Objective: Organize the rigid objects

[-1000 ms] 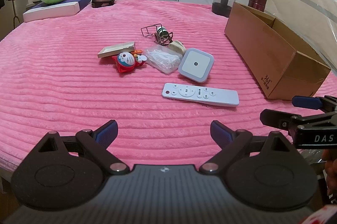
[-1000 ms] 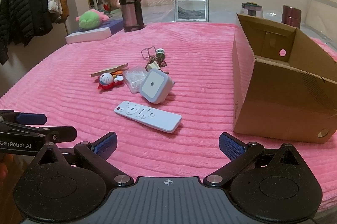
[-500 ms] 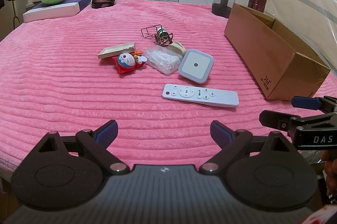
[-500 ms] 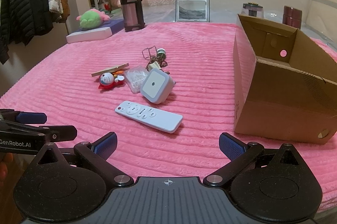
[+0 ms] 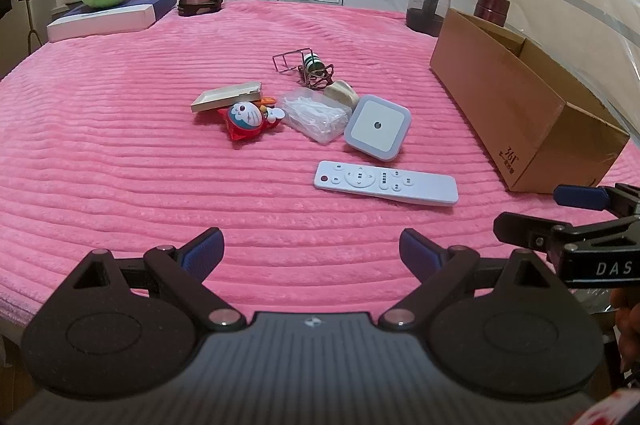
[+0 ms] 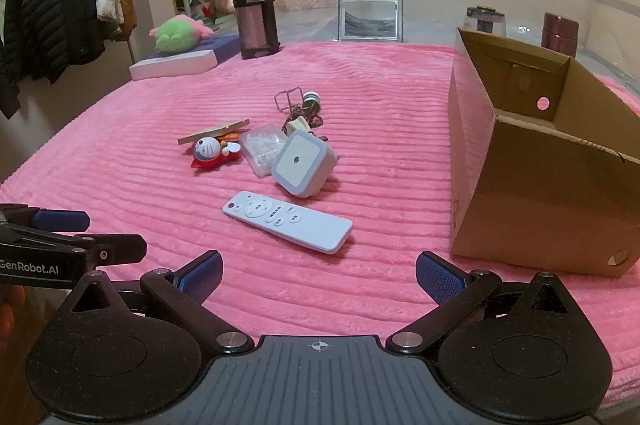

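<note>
While nothing sits in your cardboard box [image 5: 520,113] yet, left view shows the left gripper [image 5: 311,249] spread and empty, white remote [image 5: 386,182] at centre, clutter pile above it. Right view: right gripper [image 6: 319,275] spread, empty; remote [image 6: 289,220] flat mid-frame, box [image 6: 536,161] open at right.
</note>
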Tool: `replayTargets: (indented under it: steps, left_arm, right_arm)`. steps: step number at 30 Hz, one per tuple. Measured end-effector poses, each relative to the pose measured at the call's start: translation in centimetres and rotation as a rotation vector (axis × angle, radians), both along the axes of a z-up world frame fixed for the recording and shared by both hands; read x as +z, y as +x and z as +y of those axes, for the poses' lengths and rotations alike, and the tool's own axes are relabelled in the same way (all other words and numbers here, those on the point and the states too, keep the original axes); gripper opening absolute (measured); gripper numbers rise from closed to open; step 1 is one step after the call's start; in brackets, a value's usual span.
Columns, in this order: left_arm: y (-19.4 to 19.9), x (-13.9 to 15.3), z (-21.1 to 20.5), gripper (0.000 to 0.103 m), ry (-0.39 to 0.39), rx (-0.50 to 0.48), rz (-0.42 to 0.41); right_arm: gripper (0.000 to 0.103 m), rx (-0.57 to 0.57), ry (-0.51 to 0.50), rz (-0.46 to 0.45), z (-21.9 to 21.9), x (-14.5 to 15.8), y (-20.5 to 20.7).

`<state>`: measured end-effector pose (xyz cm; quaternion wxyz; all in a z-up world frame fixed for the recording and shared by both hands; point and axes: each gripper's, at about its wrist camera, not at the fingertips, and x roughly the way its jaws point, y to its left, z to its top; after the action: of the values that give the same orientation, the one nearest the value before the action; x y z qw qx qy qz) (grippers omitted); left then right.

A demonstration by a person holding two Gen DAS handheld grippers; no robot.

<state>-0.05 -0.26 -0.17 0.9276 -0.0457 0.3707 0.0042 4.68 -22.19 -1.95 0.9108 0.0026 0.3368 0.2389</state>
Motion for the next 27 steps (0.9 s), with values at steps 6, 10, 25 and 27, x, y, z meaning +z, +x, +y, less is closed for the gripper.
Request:
replayTargets:
  steps: [6, 10, 25, 27]
  left_arm:
    - [0.0, 0.0, 0.2, 0.092, -0.002, 0.001, 0.0]
    - [0.0, 0.0, 0.2, 0.092, -0.002, 0.001, 0.001]
    - [0.4, -0.8, 1.6, 0.092, 0.018, 0.01, 0.012]
    - [0.7, -1.0, 2.2, 0.092, 0.016, 0.006, 0.007]
  right_arm:
    - [0.101, 0.004, 0.0, 0.0, 0.1, -0.1, 0.1]
    - [0.101, 0.004, 0.0, 0.0, 0.1, -0.1, 0.1]
    - [0.101, 0.072, 0.02, -0.025, 1.0, -0.4, 0.5]
    - [0.101, 0.114, 0.016, -0.065, 1.5, -0.4, 0.5]
